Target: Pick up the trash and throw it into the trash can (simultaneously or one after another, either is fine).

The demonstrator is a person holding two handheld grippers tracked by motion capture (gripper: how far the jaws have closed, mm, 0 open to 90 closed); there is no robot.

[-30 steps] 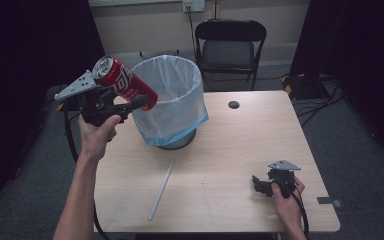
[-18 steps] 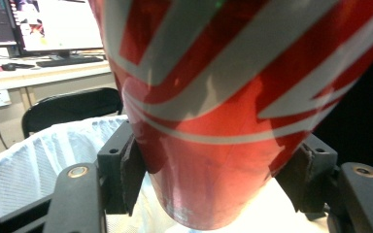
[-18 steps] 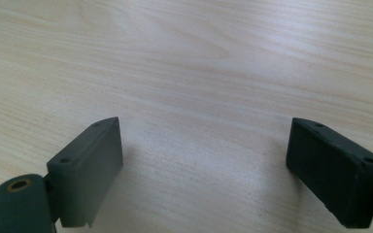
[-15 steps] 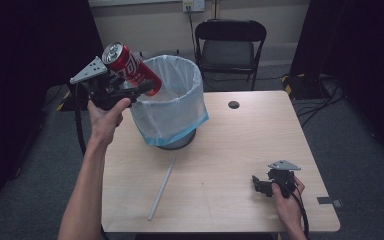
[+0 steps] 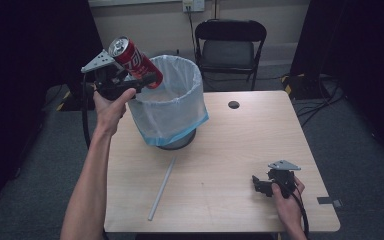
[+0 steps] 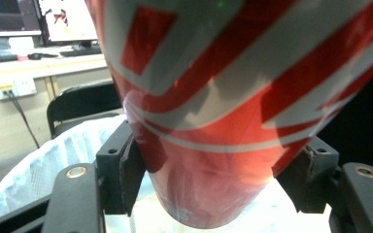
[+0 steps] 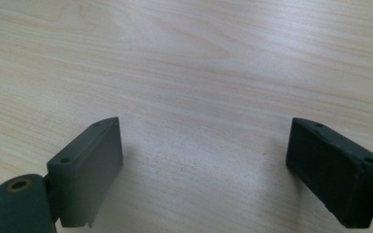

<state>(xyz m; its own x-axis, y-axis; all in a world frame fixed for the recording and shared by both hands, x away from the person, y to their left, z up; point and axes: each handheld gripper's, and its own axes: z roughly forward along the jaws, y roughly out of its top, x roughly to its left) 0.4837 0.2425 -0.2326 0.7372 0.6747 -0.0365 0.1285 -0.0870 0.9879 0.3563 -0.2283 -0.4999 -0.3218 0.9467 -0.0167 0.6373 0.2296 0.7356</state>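
Note:
A red and white drink can is held tilted in my left gripper, which is shut on it at the left rim of a bin lined with a pale blue bag. In the left gripper view the can sits between both jaws, with the white bag opening below and behind it. My right gripper rests low at the table's front right. Its jaws stand wide open over bare wood, with nothing between them.
A thin white rod lies on the wooden table in front of the bin. A dark round hole marks the table's far side. A black chair stands behind the table.
My left gripper has carried the can up and to the right, from beside the bin to over its left rim. The right gripper has stayed put.

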